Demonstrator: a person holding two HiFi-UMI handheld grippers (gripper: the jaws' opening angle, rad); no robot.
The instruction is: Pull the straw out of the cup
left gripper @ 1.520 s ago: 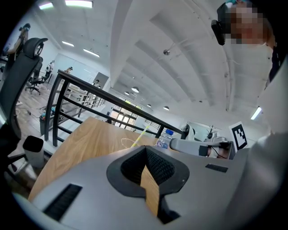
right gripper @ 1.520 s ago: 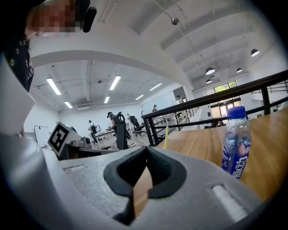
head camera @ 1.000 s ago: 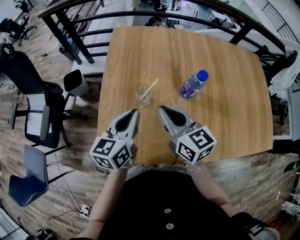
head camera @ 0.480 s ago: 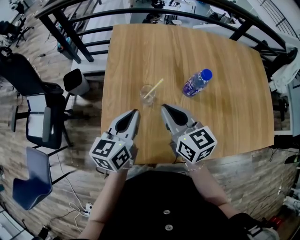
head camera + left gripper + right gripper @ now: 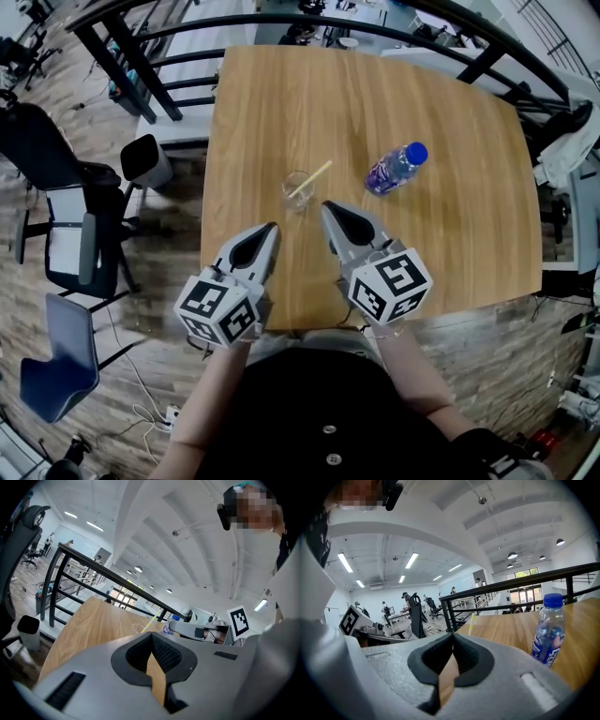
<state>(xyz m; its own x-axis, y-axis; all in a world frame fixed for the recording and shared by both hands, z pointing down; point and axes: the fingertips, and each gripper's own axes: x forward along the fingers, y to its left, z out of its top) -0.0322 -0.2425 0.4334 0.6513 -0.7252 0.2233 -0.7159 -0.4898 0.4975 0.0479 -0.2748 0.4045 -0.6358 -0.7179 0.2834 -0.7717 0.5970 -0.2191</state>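
Note:
A clear cup [image 5: 296, 188] stands on the wooden table [image 5: 450, 253], with a pale yellow straw [image 5: 314, 175] leaning out of it to the upper right. Both grippers hover over the table's near part, pointing at the cup and apart from it. My left gripper [image 5: 272, 228] is shut and empty, below and left of the cup. To the cup's lower right, my right gripper [image 5: 326, 206] is also shut and empty. In the left gripper view the jaws [image 5: 151, 635] meet, and the cup [image 5: 138, 627] and straw [image 5: 149, 622] lie ahead. The right gripper view shows my right gripper [image 5: 453, 634] and the straw [image 5: 471, 623] above it.
A plastic water bottle [image 5: 396, 169] with a blue cap lies on the table to the right of the cup; it shows in the right gripper view as the bottle [image 5: 547, 634]. Black office chairs [image 5: 66, 187] stand left of the table. A dark railing [image 5: 281, 23] runs past the far edge.
The head view has shifted slightly. Both grippers stay shut and almost in place, and the cup, straw and bottle have not moved.

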